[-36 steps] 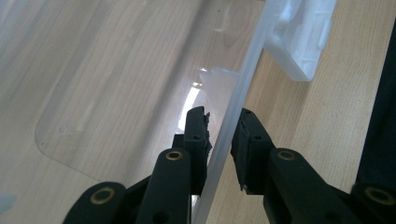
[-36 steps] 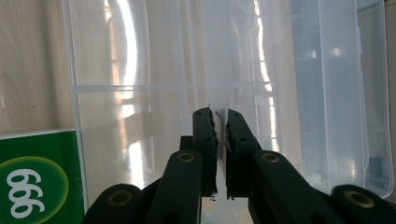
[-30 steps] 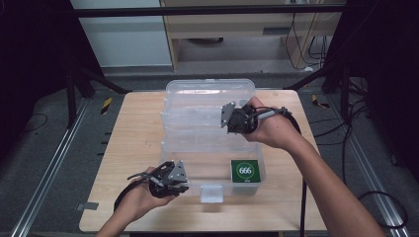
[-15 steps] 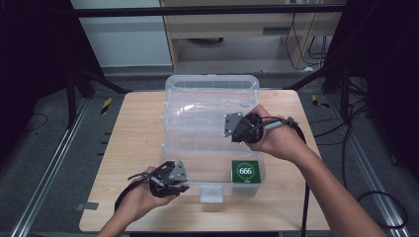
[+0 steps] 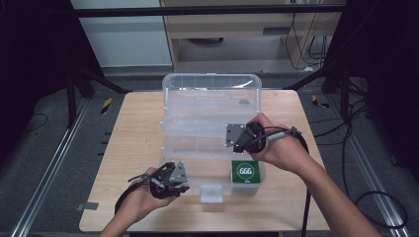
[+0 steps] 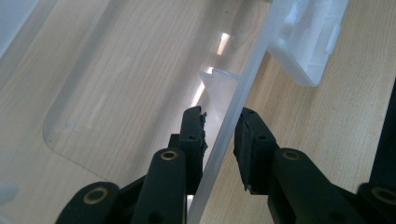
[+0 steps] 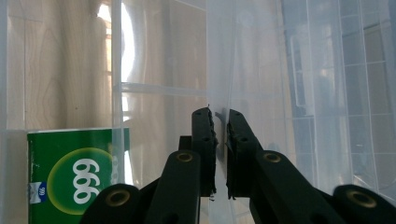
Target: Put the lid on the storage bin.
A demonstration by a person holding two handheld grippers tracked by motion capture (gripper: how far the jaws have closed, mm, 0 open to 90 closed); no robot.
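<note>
Pale wood is forming the worktop [image 5: 123,148], which is sitting on a grey floor with dark rails at either side. Near the front edge, towards the left corner, the left gripper [image 5: 170,176] is straddling the front wall of the clear plastic box [image 5: 207,106]; in the left gripper view its fingers [image 6: 194,135] are standing on either side of that thin wall with a gap showing at the outer pad, so they are not clamping it. A small clear latch [image 5: 211,193] is hanging at the middle of the box's front, close to the front edge. Just behind it, in the front right compartment, a green packet [image 5: 245,172] printed with 999 is sitting upright. Further back, towards the right edge, the right gripper [image 5: 236,137] is pinching a clear divider tray [image 7: 243,70] inside the box, its fingers [image 7: 205,135] nearly meeting on the tray's thin edge. Beyond, the open lid is standing up by the far edge.
</note>
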